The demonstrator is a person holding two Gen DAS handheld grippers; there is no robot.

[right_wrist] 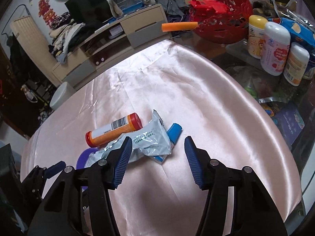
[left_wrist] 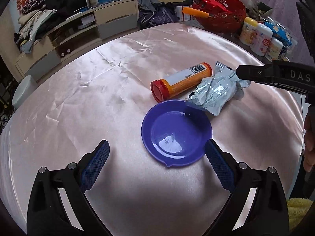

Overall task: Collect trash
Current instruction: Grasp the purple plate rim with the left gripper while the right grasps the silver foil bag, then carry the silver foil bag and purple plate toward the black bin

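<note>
Grippers: left gripper (left_wrist: 157,153) wide beside purple dish (left_wrist: 176,131), right gripper (right_wrist: 158,157) half-open, empty, nearing wrapper (right_wrist: 145,143) for collection.

One purple dish (left_wrist: 176,131). One orange tube (left_wrist: 182,81), red cap. One silver wrapper (left_wrist: 213,92). One blue item (right_wrist: 174,132) under wrapper. Three white bottles (right_wrist: 276,48) at table's far edge. One red basket (right_wrist: 226,26). One orange stick (right_wrist: 179,27). Two grippers: left (left_wrist: 156,152), right (right_wrist: 158,151).
</note>
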